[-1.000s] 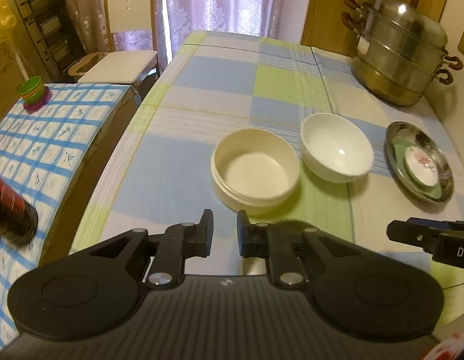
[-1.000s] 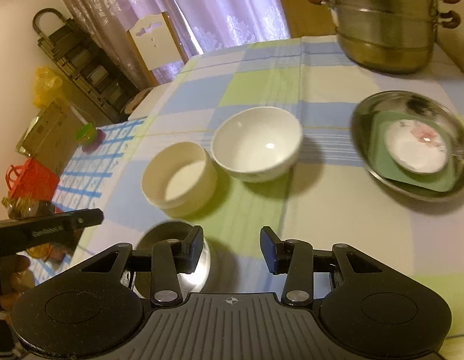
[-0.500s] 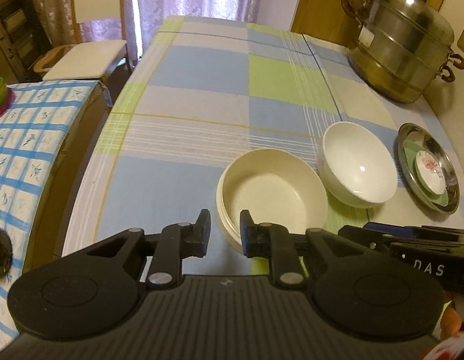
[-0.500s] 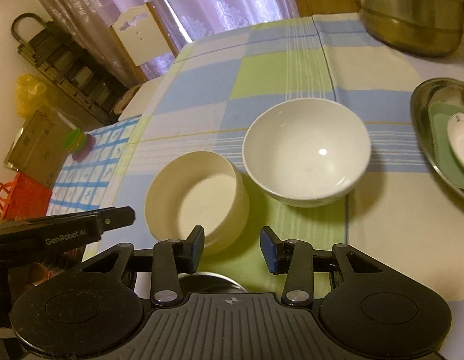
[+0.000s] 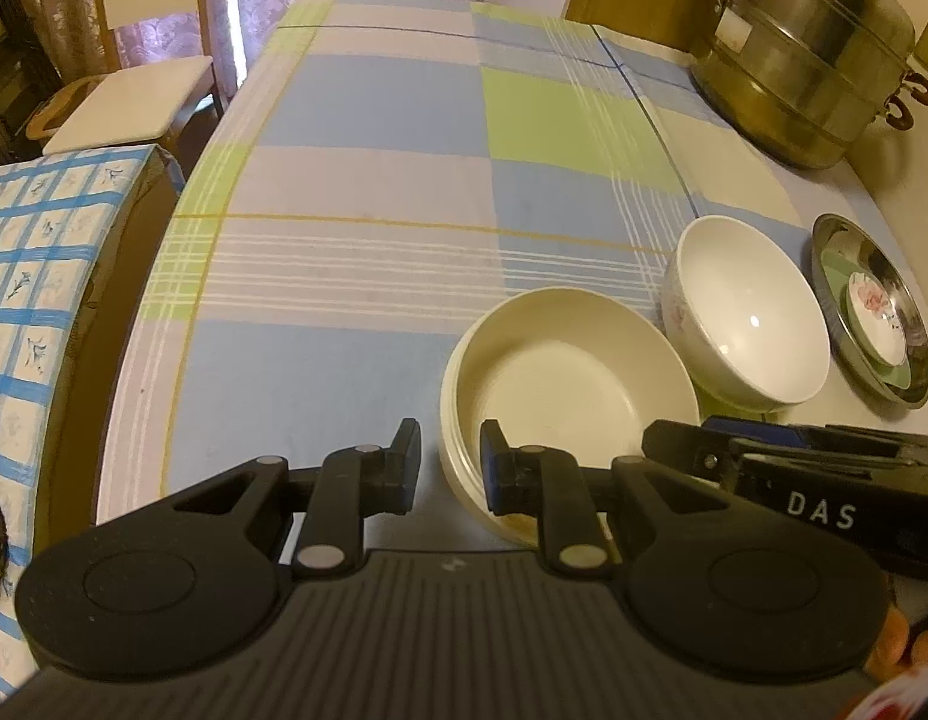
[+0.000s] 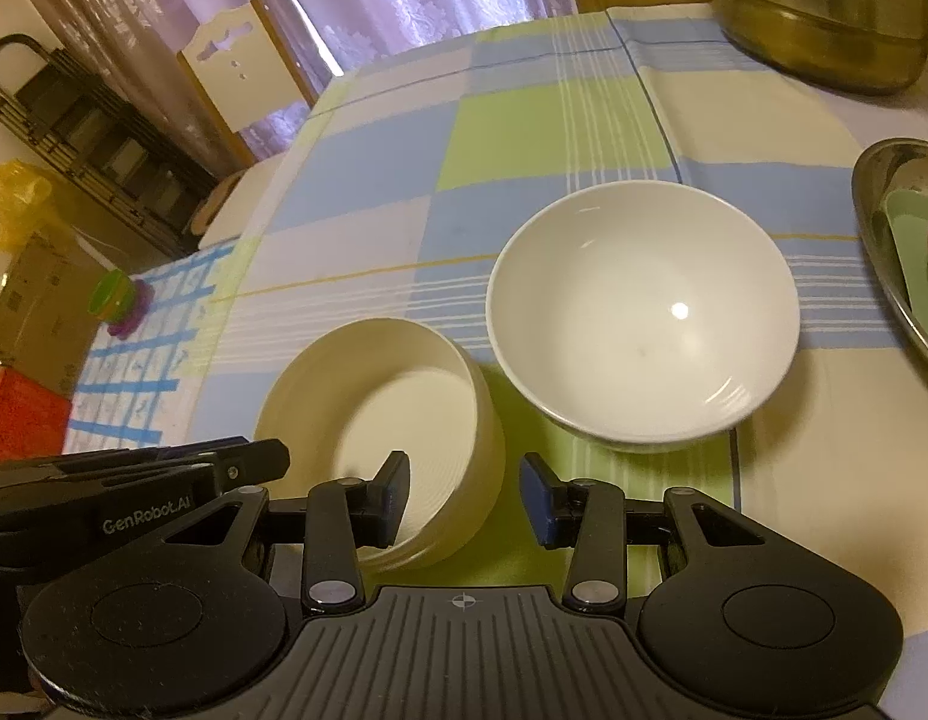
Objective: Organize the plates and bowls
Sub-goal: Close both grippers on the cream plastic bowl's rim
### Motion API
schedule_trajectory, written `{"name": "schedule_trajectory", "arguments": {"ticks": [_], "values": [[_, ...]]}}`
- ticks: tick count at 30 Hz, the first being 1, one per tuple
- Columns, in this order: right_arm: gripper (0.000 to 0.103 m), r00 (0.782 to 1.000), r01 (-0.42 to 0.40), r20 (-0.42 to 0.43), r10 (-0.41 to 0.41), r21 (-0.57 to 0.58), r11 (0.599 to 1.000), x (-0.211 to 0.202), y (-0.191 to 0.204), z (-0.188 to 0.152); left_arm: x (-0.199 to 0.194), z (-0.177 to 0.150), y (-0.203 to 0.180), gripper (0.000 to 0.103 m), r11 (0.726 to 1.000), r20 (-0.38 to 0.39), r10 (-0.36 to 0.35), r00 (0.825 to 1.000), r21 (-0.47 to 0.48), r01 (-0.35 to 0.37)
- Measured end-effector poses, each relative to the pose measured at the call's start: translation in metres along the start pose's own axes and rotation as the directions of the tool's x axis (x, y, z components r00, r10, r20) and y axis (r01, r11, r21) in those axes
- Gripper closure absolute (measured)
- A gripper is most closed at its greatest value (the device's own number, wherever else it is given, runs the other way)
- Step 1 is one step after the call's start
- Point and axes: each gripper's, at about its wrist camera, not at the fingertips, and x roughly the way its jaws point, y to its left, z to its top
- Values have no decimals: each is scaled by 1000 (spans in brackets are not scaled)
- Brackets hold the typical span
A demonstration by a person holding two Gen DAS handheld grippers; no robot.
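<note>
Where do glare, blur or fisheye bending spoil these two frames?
Left wrist: warm dim light, table edges bow outward, a small glare dot inside the white bowl. Right wrist: the cream bowl is motion-smeared, a glare spot sits in the white bowl, and the corners go dark.

two bowls (image 6: 641, 312), perhaps three plates (image 5: 872, 312)

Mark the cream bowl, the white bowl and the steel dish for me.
cream bowl (image 5: 560, 384), left wrist view, on its inner floor.
white bowl (image 6: 641, 306), right wrist view, on its inner wall.
steel dish (image 5: 893, 276), left wrist view, on its far inner wall.
</note>
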Motion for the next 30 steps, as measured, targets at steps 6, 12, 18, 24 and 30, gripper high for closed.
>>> {"name": "schedule_trajectory", "arguments": {"ticks": [6,12,18,24,30], "values": [[76,1000,26,-7,-26,-14,1000,8,4,0,6,2,3,85,1000,-9,-17,1000,13,17],[83,998,55,-4,-55,-32,998,12,11,0,10,2,5,85,999,-11,-36,999,22,36],[87,997,77,-2,-78,-52,996,13,14,1,11,1,6,89,998,-9,-55,998,31,56],[88,998,69,0,-69,-60,996,13,16,1,8,-1,6,90,998,1,-43,999,43,43],[88,999,31,18,-30,-58,998,1,23,6,-16,4,10,90,998,47,-33,998,48,30]]}}
